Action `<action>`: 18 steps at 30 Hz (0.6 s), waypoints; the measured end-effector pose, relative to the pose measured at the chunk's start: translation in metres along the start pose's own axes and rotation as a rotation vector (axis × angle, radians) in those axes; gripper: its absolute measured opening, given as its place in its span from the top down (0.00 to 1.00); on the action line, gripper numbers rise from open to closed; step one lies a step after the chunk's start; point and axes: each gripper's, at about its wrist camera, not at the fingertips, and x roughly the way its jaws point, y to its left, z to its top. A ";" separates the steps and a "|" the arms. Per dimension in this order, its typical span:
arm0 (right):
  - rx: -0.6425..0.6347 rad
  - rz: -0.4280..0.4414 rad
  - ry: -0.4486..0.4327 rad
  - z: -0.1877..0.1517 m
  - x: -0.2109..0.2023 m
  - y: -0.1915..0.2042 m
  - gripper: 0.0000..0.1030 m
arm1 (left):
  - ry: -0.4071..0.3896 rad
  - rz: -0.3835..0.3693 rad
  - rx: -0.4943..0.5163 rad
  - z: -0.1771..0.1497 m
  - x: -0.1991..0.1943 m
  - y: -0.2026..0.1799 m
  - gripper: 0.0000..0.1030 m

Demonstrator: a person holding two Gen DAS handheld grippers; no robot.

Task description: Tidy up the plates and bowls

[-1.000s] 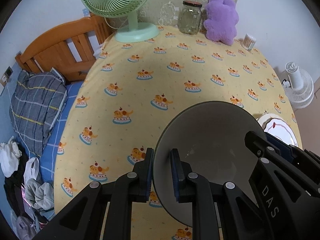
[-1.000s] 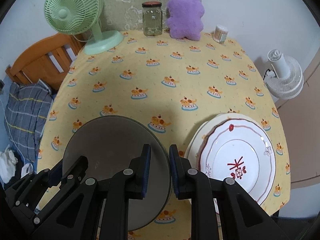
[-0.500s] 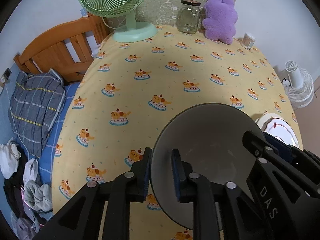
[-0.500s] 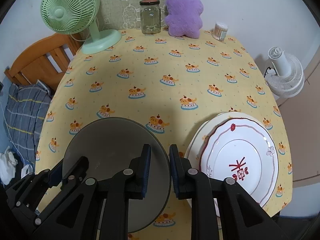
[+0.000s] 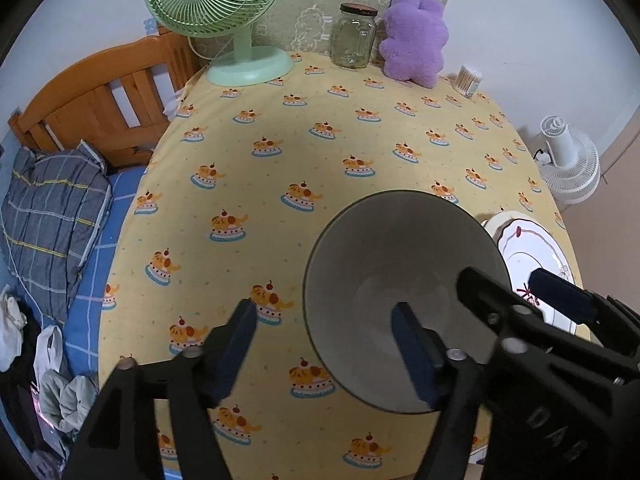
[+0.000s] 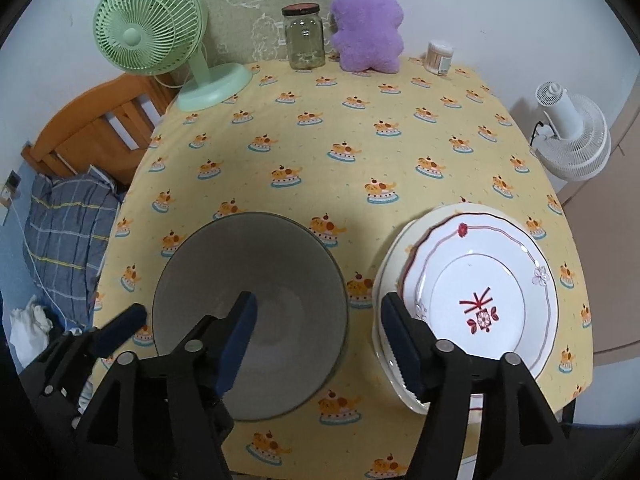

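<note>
On the tablecloth [image 6: 360, 152] — one grey bowl [image 6: 248, 280], seemingly two stacked plates [image 6: 480, 292] — both hand-held grippers opening.

Lighting: soft, even indoor light, moderately bright. Shadows: broad and diffuse across the yellow cake-print tablecloth [image 6: 360, 140] beyond the grey round bowl [image 6: 248, 280]. Glare: faint sheen on the white red-trimmed plate [image 6: 480, 280]. Distortion: strong fisheye bending, black corner vignette. Blur: nearest black gripper arms slightly soft.

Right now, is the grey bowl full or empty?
Empty: the grey bowl sits upright on the tablecloth and its bare inner bottom shows in both wrist views.
</note>
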 end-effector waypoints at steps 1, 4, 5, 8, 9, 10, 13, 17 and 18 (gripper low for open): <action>0.004 0.004 0.003 0.000 0.000 -0.002 0.32 | 0.000 0.001 -0.005 0.000 0.000 0.001 0.25; 0.016 0.015 0.013 -0.001 0.002 -0.011 0.32 | 0.012 0.000 -0.032 -0.002 0.003 0.005 0.25; 0.021 0.014 0.015 -0.001 0.003 -0.013 0.32 | 0.013 0.001 -0.039 -0.002 0.004 0.005 0.25; 0.027 0.071 0.029 0.001 0.010 -0.018 0.32 | 0.011 0.017 -0.049 -0.001 0.006 0.002 0.25; 0.027 0.081 0.031 0.002 0.011 -0.018 0.32 | 0.013 0.022 -0.051 -0.001 0.007 0.002 0.25; 0.026 0.103 0.035 0.004 0.015 -0.020 0.32 | 0.017 0.029 -0.054 -0.001 0.008 0.002 0.25; 0.024 0.143 0.060 0.007 0.026 -0.023 0.32 | 0.026 0.049 -0.062 0.001 0.011 0.002 0.25; 0.032 0.180 0.101 0.012 0.043 -0.030 0.33 | 0.055 0.077 -0.084 0.005 0.021 -0.001 0.25; 0.031 0.184 0.106 0.013 0.046 -0.030 0.33 | 0.064 0.082 -0.089 0.005 0.023 -0.002 0.25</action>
